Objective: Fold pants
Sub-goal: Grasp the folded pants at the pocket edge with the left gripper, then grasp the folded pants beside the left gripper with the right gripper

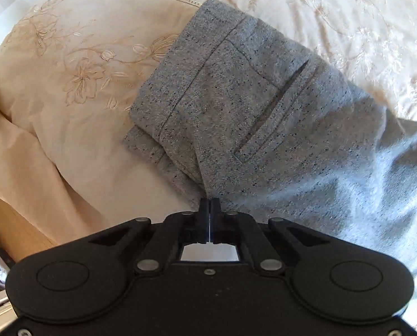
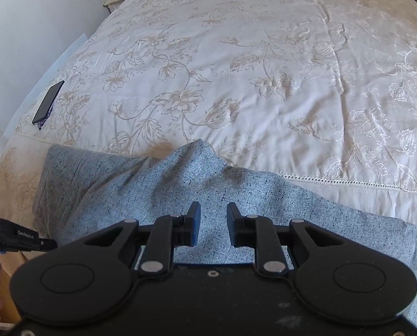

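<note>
1. In the left wrist view we see our left gripper [image 1: 208,202] with its two black fingers drawn together, only a hairline slit between them. The tips sit right at the near edge of the grey, dark-flecked knit pants [image 1: 253,106], where the cloth gathers into a small peak at the tips. We read this as a pinch on that edge, though the cloth between the pads is hidden.

2. From those tips the pants spread away and to the right. A seamed waistband end and a slit pocket [image 1: 273,106] face up, and the far corner lies on the cream bedspread with embroidered flowers [image 1: 77,84].

3. In the right wrist view our right gripper [image 2: 213,210] stands partly open, a clear gap between its fingers. The pants [image 2: 124,193] lie beneath and beyond the fingers, filling the gap as backdrop. We cannot tell whether the tips touch the cloth, and nothing sits between the pads.

4. There the pants run across the near edge of the bedspread [image 2: 236,70], with a raised fold just beyond the fingers.

5. A dark slim phone [image 2: 48,102] lies at the bed's left edge, well apart from the pants.
</note>
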A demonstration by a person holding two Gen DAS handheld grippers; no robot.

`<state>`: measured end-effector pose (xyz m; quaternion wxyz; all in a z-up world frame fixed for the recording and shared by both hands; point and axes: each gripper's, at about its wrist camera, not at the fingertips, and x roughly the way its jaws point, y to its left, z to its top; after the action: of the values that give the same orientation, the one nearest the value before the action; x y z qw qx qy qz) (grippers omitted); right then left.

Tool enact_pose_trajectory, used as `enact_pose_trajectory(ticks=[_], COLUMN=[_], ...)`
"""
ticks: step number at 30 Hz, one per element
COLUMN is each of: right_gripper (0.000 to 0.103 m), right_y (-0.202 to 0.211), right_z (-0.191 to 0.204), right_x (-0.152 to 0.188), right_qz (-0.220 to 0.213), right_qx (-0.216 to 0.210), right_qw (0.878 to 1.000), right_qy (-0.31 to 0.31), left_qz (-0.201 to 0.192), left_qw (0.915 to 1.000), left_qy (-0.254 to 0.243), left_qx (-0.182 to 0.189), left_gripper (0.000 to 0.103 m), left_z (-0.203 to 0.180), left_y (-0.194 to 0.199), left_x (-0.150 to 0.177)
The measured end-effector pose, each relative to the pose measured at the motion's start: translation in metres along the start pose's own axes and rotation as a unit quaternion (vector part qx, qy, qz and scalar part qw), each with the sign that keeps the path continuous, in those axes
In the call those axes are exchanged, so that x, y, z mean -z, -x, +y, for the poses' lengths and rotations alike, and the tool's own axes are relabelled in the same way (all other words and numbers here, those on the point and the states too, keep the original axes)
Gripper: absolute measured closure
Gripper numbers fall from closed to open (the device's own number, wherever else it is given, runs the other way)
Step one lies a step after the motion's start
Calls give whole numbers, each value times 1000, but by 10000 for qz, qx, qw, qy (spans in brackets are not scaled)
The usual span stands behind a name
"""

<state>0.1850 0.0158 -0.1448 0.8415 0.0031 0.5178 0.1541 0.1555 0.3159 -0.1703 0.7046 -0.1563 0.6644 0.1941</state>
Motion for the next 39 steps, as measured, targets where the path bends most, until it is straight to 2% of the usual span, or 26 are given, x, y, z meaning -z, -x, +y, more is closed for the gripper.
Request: enact_pose_trajectory(ticks=[1,3,6,8,10,13,15,19,22,25,27,29,32,34,35,37,39], right_gripper=[81,80,73,73,73,73,72,72,72,73,75,75,72,72,72,72,72], right_y=[-2,-4,-16,-30,-46,-72,-85,-81,-78,-80,-68,-48,-35,-46,-55,-74,-87], right_z=[-2,-7,-13,-16,-16,-13,-9,10,27,33,30,19,9,3,-1,-4,-5], right_x=[-6,-18,-42,-60,-73,-80,-76,-33,-4,12,9,-5,-31,-50,-59,-75,-81], right_qz=[-31,-137,-144,-239,-228,-43,260,892,1154,1429,1136,471,-361,-379,-334,-244,13], right_qx=[50,17,0,-49,-135,-141,-203,-748,-793,-839,-743,-535,97,203,139,92,-195], right_qw=[10000,9999,9998,9996,9996,9999,9994,9917,9854,9806,9862,9957,9984,9980,9982,9987,9990], right_qy=[16,60,149,157,134,58,123,538,972,1048,943,588,432,471,470,431,399], left_qz=[78,6,-573,-1090,-1357,-1388,-1355,-1277,-1156,-843,-633,-470,-817,-900,-915,-898,-826], left_qw=[9994,9965,9870,9772,9720,9703,9703,9665,9622,9552,9511,9466,9318,9271,9274,9294,9359], left_qy=[-235,-800,-1491,-1807,-1909,-1982,-1999,-2219,-2462,-2837,-3023,-3190,-3536,-3639,-3627,-3579,-3425], left_qx=[-224,-233,-166,-221,-185,-34,106,152,119,12,32,25,-7,-77,-86,-79,-2], left_gripper=[101,100,90,90,89,89,89,89,89,87,90,90,90,90,90,90,90], left_z=[-6,-17,-35,-53,-67,-94,-107,-130,-145,-155,-148,-137,-126,-124,-124,-124,-123], left_y=[0,16,56,71,72,59,52,33,15,-10,-24,-35,-34,-33,-34,-35,-34], left_x=[1,9,8,-8,-27,-53,-67,-81,-81,-71,-56,-36,-10,0,1,1,-4])
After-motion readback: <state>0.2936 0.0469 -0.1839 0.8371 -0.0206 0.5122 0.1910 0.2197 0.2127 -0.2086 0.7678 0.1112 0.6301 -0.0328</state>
